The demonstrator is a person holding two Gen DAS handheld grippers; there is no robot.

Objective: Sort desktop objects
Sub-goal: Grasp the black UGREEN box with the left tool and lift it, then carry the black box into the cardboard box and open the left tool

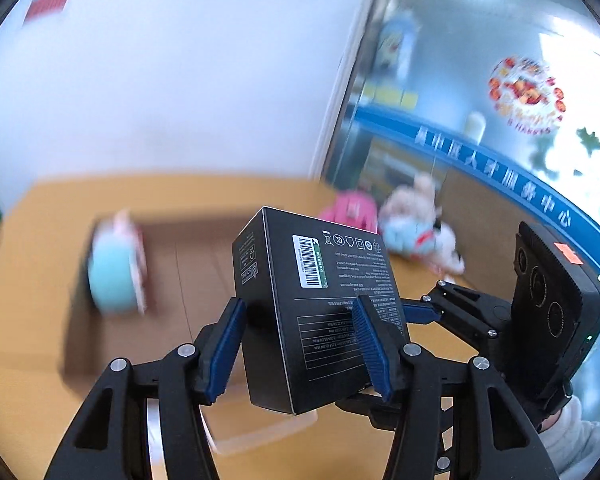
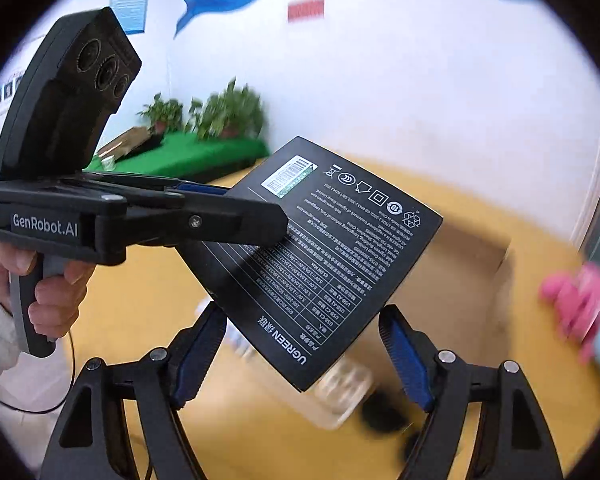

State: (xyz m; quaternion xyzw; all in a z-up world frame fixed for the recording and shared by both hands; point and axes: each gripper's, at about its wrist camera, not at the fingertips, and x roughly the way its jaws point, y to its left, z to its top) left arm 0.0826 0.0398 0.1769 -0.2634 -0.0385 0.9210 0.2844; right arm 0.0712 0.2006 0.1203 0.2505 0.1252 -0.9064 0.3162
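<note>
My left gripper [image 1: 300,344] is shut on a black charger box [image 1: 316,312] with a barcode label and holds it in the air above the wooden desk [image 1: 28,320]. The same black box [image 2: 332,256] fills the middle of the right wrist view, with the left gripper [image 2: 236,216] clamped on its left edge. My right gripper [image 2: 304,356] is open and empty; its blue pads [image 2: 404,360] stand either side of the box's lower corner, apart from it. An open cardboard box [image 1: 188,264] lies on the desk below.
A light blue tape roll [image 1: 114,272] sits at the cardboard box's left edge. A pink soft toy [image 1: 352,210] and a pale plush toy [image 1: 420,228] lie at the back right. A clear plastic container [image 2: 340,392] and dark small objects [image 2: 380,412] are under the right gripper.
</note>
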